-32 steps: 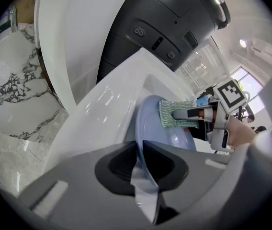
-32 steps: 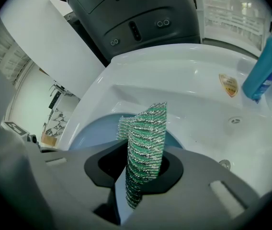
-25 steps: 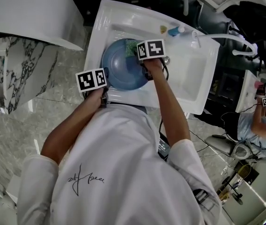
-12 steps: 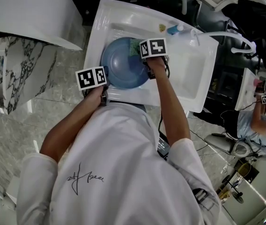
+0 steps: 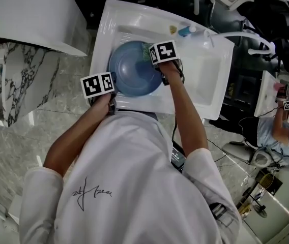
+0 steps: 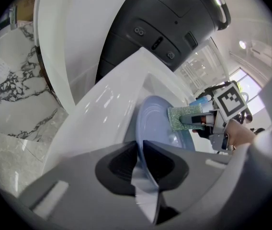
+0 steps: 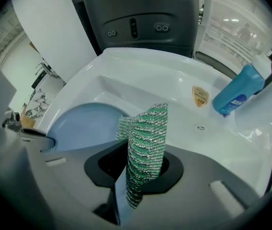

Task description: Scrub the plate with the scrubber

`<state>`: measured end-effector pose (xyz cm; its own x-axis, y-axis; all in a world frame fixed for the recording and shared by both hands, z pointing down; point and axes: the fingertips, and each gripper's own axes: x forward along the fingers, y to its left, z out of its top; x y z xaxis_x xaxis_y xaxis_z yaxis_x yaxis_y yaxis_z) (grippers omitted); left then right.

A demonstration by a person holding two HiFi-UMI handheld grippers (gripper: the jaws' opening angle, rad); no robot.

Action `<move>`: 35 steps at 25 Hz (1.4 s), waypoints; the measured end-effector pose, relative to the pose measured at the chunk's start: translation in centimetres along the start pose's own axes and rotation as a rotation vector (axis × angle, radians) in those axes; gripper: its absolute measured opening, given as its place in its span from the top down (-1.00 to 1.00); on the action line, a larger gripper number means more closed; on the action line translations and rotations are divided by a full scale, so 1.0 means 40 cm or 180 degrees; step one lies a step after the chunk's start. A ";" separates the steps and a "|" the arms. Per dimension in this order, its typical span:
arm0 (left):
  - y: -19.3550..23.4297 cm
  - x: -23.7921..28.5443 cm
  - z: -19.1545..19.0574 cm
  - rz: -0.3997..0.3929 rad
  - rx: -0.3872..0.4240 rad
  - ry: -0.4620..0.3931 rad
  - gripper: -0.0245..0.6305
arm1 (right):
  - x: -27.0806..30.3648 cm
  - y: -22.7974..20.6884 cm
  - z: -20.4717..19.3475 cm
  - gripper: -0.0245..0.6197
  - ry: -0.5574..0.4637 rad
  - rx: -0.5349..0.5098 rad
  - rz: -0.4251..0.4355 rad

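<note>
Off to the left there's a big white curved panel (image 5: 27,14) and, below it, a block of veined marble (image 5: 12,85). Next comes the white sink (image 5: 104,29), with a person in a white shirt (image 5: 129,187) bent over it, both arms reaching in.

The left gripper (image 5: 115,84) comes at the sink from the near left side. Seen along its own jaws, the left gripper (image 6: 141,152) is clamped on the rim of the blue plate (image 6: 155,123), the thin edge pinched right between the two pads. The plate (image 5: 132,75) sits in the left part of the basin, its near left edge in that grip and the rest of it reaching out toward the back of the sink.

Just right of the plate's middle is the right gripper (image 5: 154,57), pointing steeply down. Its jaws are closed on the green, glittery scrubber (image 7: 145,138), which stands up out of the right gripper (image 7: 143,162) like a folded cloth. From above, the scrubber (image 5: 145,51) lies at the plate's far right rim. From the left gripper's side the scrubber (image 6: 184,116) shows flat against the plate's face.

Further right, on the sink's back ledge, a blue bottle (image 5: 188,32) lies on its side, just beside a small gold sticker (image 7: 200,95). The right half of the basin (image 5: 205,80) is bare white.

At the far right edge another person in a pale blue top (image 5: 287,141) stands well apart from the sink.
</note>
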<state>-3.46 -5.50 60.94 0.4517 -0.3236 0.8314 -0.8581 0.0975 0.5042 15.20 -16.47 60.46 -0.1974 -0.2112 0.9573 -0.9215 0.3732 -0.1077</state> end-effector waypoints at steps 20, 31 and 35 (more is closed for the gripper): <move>0.003 0.006 0.004 -0.0044 -0.0091 -0.0037 0.68 | -0.049 -0.049 -0.085 0.72 0.0288 -0.0204 -0.0254; 0.005 0.007 0.004 -0.0103 -0.0146 -0.0067 0.68 | -0.059 -0.056 -0.125 0.72 0.0265 0.0018 -0.0234; 0.004 0.006 0.004 -0.0114 -0.0157 -0.0077 0.68 | -0.064 -0.054 -0.143 0.72 0.0304 0.0112 -0.0169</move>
<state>-3.54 -5.71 61.21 0.4753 -0.3504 0.8070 -0.8282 0.1315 0.5448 19.59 -11.56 59.79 -0.1167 -0.1423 0.9829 -0.9413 0.3315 -0.0638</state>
